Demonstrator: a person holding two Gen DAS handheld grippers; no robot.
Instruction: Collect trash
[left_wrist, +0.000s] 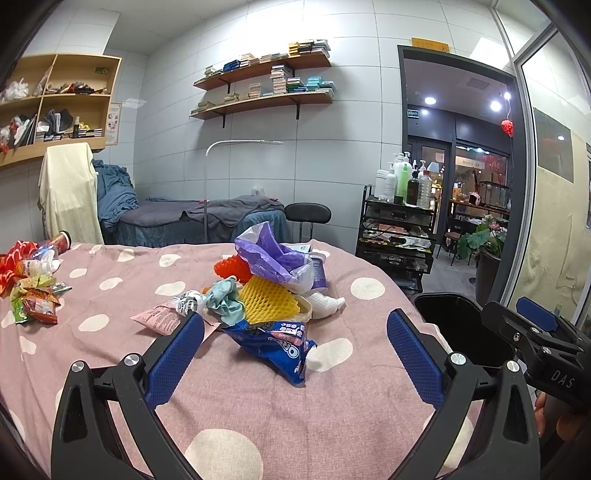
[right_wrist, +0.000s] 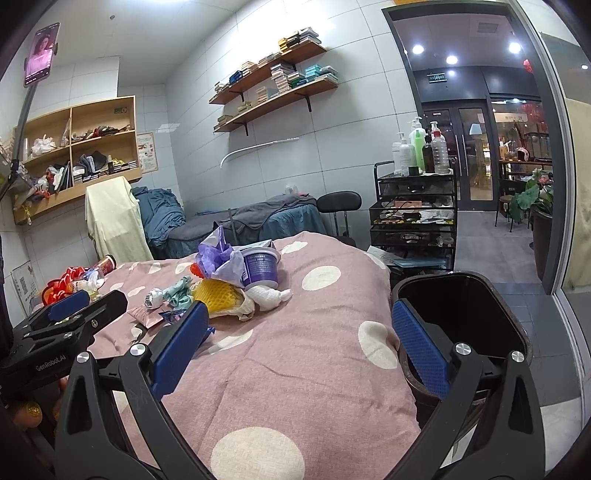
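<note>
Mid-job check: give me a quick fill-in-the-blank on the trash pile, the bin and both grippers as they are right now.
1. The blue Oreo wrapper lies on the ____ edge of the trash pile, closest to the left gripper.
2. The black bin stands off the bed's ____ side.
3. Both the left gripper and the right gripper have their jaws ____.
4. The pink bedspread is patterned with white ____.

Missing words: near; right; open; dots

Black left tongs (left_wrist: 295, 345), blue textured pads (left_wrist: 173, 358), silver screws, right tongs (right_wrist: 301, 343) alike (lettering "GenRobot.AI")
</note>
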